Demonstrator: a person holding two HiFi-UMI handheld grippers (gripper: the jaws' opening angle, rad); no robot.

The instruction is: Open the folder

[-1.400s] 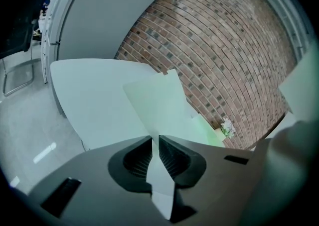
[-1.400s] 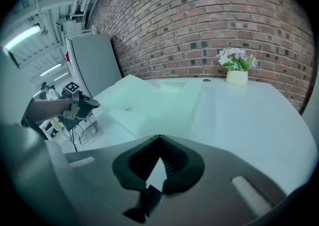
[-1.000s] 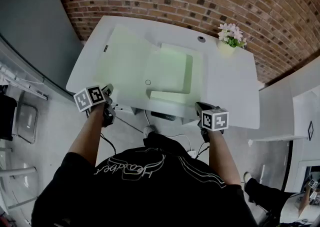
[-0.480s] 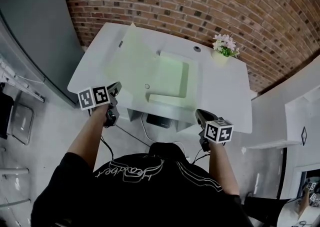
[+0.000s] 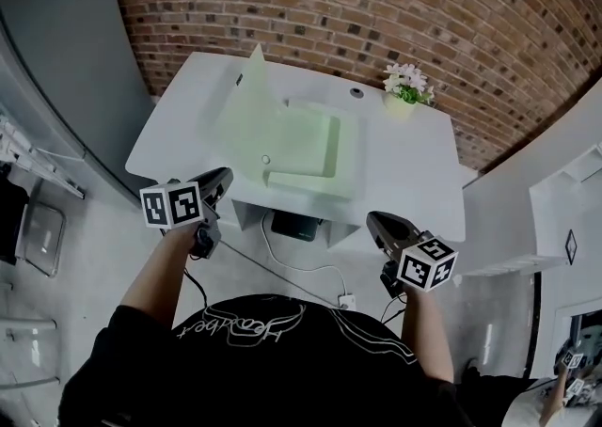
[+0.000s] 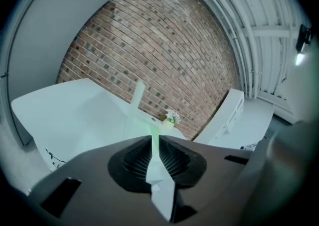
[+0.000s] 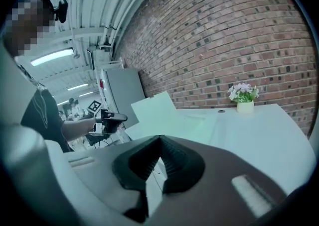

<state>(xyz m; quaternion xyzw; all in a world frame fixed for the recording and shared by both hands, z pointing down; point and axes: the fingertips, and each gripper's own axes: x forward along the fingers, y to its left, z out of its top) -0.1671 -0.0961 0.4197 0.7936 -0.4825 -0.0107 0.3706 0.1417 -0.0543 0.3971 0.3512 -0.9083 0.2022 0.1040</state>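
Note:
The pale green folder (image 5: 299, 138) lies open on the white table (image 5: 414, 166), with its left cover (image 5: 252, 86) standing up at an angle. The left gripper view shows the cover (image 6: 137, 95) as a thin upright flap, and the right gripper view shows it (image 7: 155, 104) as a broad sheet. Both grippers hang in front of the table's near edge, clear of the folder. My left gripper (image 5: 224, 175) (image 6: 153, 139) has its jaws drawn to a thin slit with nothing in them. My right gripper (image 5: 372, 218) (image 7: 159, 139) is shut and empty.
A small pot of flowers (image 5: 404, 88) stands at the table's far right, by a round cable hole (image 5: 356, 92). A black box (image 5: 293, 225) and cables sit under the table. A grey cabinet (image 5: 56, 58) stands to the left, a brick wall (image 5: 376, 11) behind.
Both grippers have drawn back from the table's front edge toward the person and risen. The folder stays open on the table.

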